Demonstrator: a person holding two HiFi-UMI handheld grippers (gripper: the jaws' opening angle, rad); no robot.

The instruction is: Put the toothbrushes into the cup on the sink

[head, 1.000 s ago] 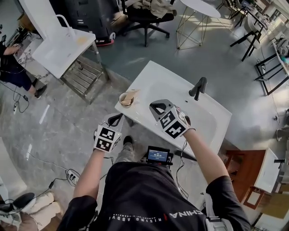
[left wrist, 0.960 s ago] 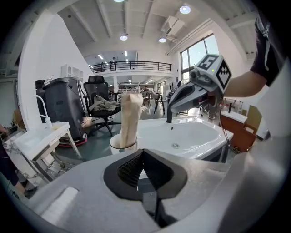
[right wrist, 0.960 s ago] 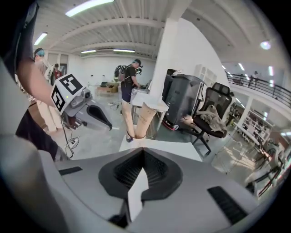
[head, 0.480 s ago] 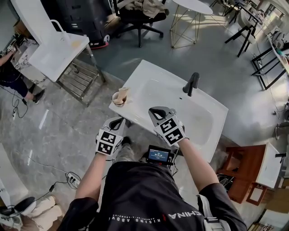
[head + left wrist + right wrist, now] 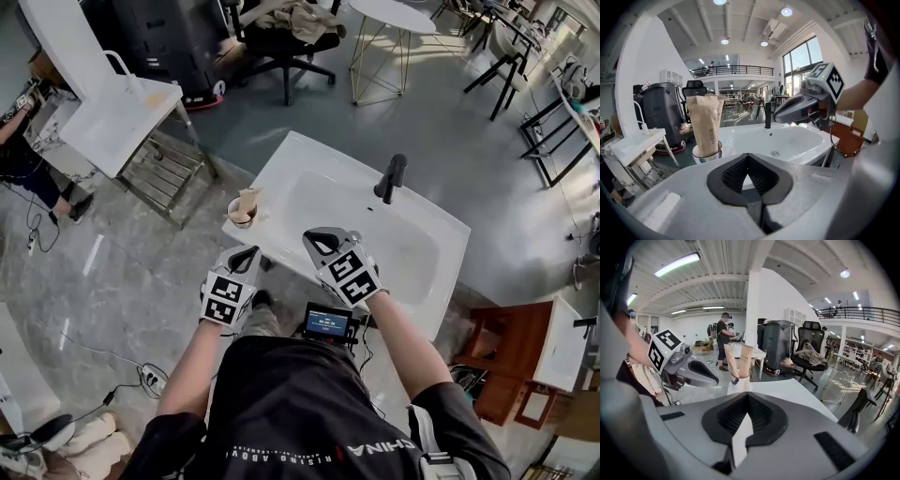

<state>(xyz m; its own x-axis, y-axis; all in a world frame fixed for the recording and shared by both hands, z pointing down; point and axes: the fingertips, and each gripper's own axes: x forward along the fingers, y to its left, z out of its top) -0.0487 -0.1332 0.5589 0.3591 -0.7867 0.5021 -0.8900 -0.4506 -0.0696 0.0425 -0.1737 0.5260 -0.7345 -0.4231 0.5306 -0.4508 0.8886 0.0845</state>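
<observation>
Though nearby, faucet (image 5: 391,178) clear of cup (image 5: 236,217)

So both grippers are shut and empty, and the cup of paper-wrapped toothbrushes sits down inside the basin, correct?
Not inside the basin. The head view shows the cup of paper-wrapped toothbrushes standing on the sink's flat rim at a corner, outside the bowl. The left gripper and right gripper are shut and empty, as stated.
</observation>
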